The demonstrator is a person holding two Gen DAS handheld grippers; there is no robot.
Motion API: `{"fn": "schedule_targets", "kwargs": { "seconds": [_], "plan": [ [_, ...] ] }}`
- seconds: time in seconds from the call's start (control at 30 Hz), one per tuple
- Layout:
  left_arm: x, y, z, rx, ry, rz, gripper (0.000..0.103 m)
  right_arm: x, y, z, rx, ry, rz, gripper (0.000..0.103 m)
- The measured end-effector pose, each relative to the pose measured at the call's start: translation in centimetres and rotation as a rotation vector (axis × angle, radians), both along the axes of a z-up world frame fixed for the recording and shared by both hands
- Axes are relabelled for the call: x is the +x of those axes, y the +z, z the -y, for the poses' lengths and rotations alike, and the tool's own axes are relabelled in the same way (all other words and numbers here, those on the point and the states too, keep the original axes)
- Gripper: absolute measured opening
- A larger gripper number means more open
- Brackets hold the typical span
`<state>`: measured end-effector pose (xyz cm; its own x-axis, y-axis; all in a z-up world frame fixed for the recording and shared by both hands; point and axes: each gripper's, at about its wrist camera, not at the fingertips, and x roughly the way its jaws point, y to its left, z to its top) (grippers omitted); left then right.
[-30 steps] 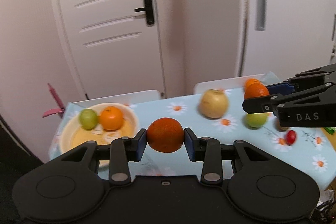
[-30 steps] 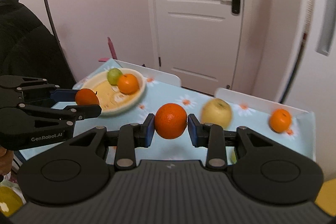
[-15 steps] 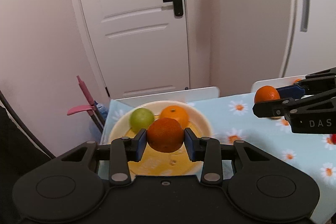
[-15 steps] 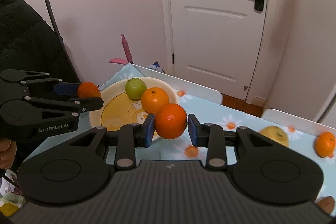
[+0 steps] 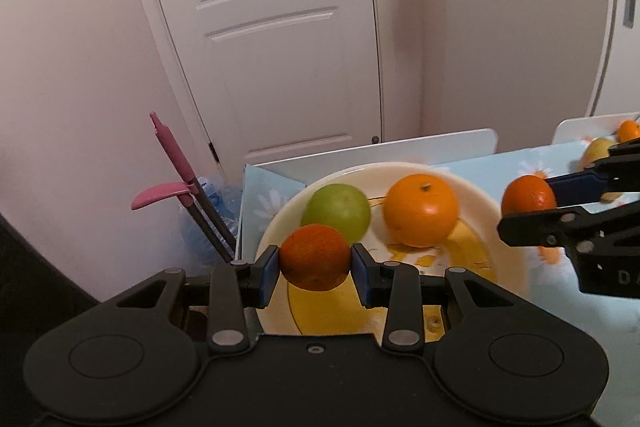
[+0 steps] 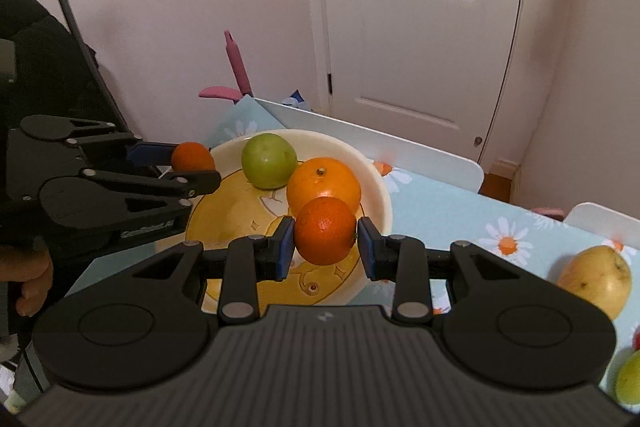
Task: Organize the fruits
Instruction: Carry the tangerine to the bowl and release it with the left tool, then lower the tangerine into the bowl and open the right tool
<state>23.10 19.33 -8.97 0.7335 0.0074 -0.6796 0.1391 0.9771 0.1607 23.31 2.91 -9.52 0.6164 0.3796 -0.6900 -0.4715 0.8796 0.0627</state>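
Clearly dark, dimpled tangerine (image 5: pixel 314 256)

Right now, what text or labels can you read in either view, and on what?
"D", partly cut off by the frame edge: on the right gripper body, left wrist view.
A white brand line on the left gripper body, right wrist view: too blurred to read.
Nothing else.

A table (image 6: pixel 460 211) in a pale blue daisy-print cloth carried a cream bowl (image 6: pixel 376 179) near its corner and a yellow pear (image 6: pixel 596 279) well apart from it
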Motion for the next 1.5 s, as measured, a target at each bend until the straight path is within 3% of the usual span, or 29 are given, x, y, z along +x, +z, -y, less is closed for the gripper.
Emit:
{"fn": "schedule_targets", "kwargs": {
  "seconds": [0.27, 0.33, 0.4, 0.63, 0.87, 1.3, 1.4, 1.47, 1.5],
  "plan": [
    [2.5, -1.9, -0.9, 0.006, -0.009, -0.041, 0.046, 0.8, -0.6, -0.1, -0.011, -0.056, -0.020, 0.048],
    [2.4, -1.7, -0.9, 0.001, -0.015, -0.027, 0.078, 0.8, -0.5, 0.2, -0.014, -0.070, -0.019, 0.048],
    [1.9, -1.4, -0.9, -0.005, -0.018, -0.001, 0.085, 0.8, -0.2, 0.5, -0.018, -0.078, -0.017, 0.048],
    [0.1, -0.2, -0.9, -0.015, -0.030, 0.010, 0.092, 0.5, 0.4, 1.0, -0.034, -0.056, -0.014, 0.048],
    [-2.4, 1.0, -1.3, -0.042, 0.030, 0.007, 0.092, 0.8, 0.3, 0.5, -0.045, -0.003, -0.018, 0.048],
    [-5.6, 1.2, -1.6, -0.061, 0.085, -0.013, 0.093, 1.9, -2.8, -2.1, -0.087, 0.098, -0.061, 0.049],
    [-5.9, 1.0, -1.8, -0.063, 0.095, -0.017, 0.093, 1.9, -2.8, -1.9, -0.072, 0.074, -0.065, 0.056],
    [-6.0, 0.9, -1.8, -0.065, 0.097, -0.017, 0.093, 1.8, -2.5, -1.5, -0.060, 0.058, -0.058, 0.082],
    [-6.1, 0.9, -1.8, -0.066, 0.098, -0.015, 0.093, 1.6, -2.4, -1.3, -0.052, 0.050, -0.049, 0.088]
  ]
}}
